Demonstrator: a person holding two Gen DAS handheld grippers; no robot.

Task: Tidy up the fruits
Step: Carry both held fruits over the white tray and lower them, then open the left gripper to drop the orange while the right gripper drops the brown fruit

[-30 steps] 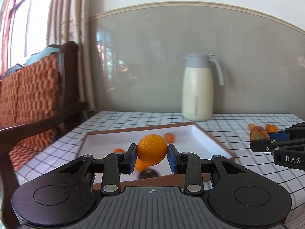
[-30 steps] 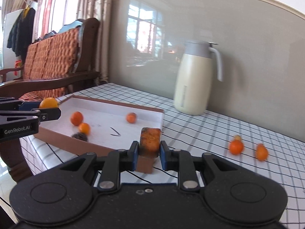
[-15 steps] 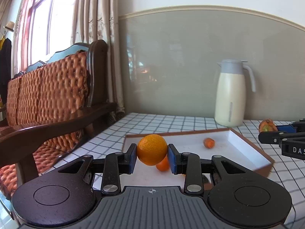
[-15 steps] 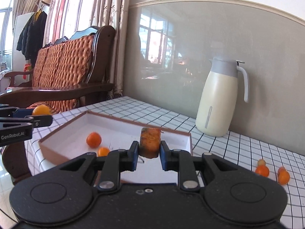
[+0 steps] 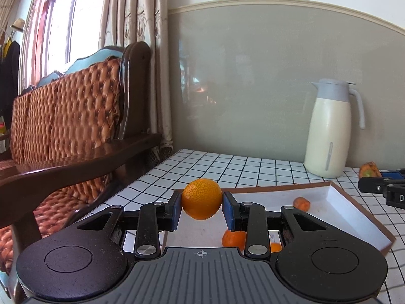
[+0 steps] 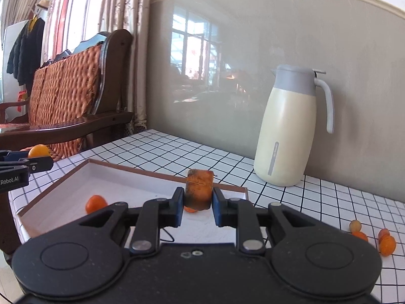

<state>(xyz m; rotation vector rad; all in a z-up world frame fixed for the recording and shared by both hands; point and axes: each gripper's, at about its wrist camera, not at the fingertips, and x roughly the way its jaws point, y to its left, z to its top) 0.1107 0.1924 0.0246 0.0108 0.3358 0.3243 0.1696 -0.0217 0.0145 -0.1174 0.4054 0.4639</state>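
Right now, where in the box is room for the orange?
The box has bare white floor along its left wall and far side, behind the small fruit. It is more crowded near the front, where small fruits cluster under the orange.

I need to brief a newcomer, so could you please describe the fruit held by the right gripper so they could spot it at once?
Start at the cream thermos jug by the wall, then drop to the white tray before it. Above the tray, the right gripper clamps the fruit: blocky, squarish and browned, unlike the round, bright orange and small mandarins.

cream thermos jug [image 6: 287, 131] upright on checkered bench [image 6: 177, 149] by the wall | wooden sofa [image 5: 76, 116] off to the left | beige curtains [image 5: 131, 12] behind
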